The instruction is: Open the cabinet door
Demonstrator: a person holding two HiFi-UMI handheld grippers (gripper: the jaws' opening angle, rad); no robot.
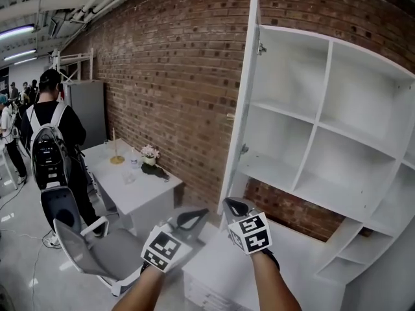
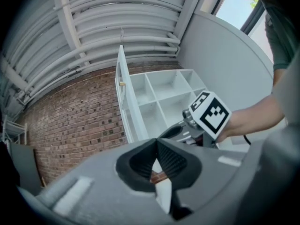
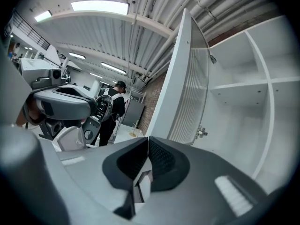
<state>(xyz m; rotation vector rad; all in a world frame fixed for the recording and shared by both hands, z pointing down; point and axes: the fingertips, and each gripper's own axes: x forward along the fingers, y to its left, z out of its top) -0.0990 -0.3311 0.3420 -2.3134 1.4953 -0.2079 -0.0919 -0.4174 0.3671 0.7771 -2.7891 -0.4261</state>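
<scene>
Door: the cabinet door [image 1: 241,109] is swung wide open, edge-on in the head view, its free edge pointing out at both tools.
Cabinet: white cubbies [image 1: 327,131], right of the door.
Left tool: the left tool [image 1: 192,218] is clenched on nothing, just left of the door's bottom end.
Right tool: the right tool [image 1: 236,206] is also clenched and empty, right under the door's lower corner.
Room: open floor [image 1: 19,238] off to the left; brick wall [image 1: 162,76] behind.
In the way: bench [image 1: 139,190] with flowers [image 1: 150,154], grey chair [image 1: 91,245], and a person with a backpack [image 1: 52,141] further left.
</scene>
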